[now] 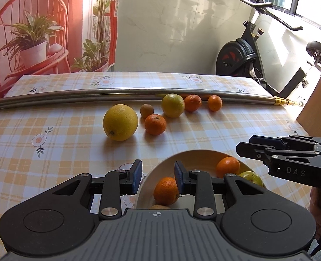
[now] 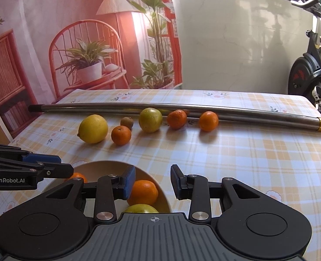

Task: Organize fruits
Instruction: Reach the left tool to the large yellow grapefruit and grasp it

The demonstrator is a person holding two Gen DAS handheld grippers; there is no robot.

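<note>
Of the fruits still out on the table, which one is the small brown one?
The kiwi, lying between the big lemon and the yellow-green citrus; the other fruits are yellow or orange.

Worktop (image 1: 62, 152) under checked floral cloth. Metal pole (image 1: 73, 99) lies across far side. Before pole: lemon (image 1: 120, 122), kiwi (image 1: 147, 110), green citrus (image 1: 173, 105), three tangerines (image 1: 155, 124). Well nearer than pole: bowl (image 1: 195, 154) holding fruit.

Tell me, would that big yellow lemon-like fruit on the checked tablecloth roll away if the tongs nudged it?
Probably: the big yellow fruit is rounded and rests free on the flat checked tablecloth. The long metal pole behind would likely stop it. Its size suggests some weight.
</note>
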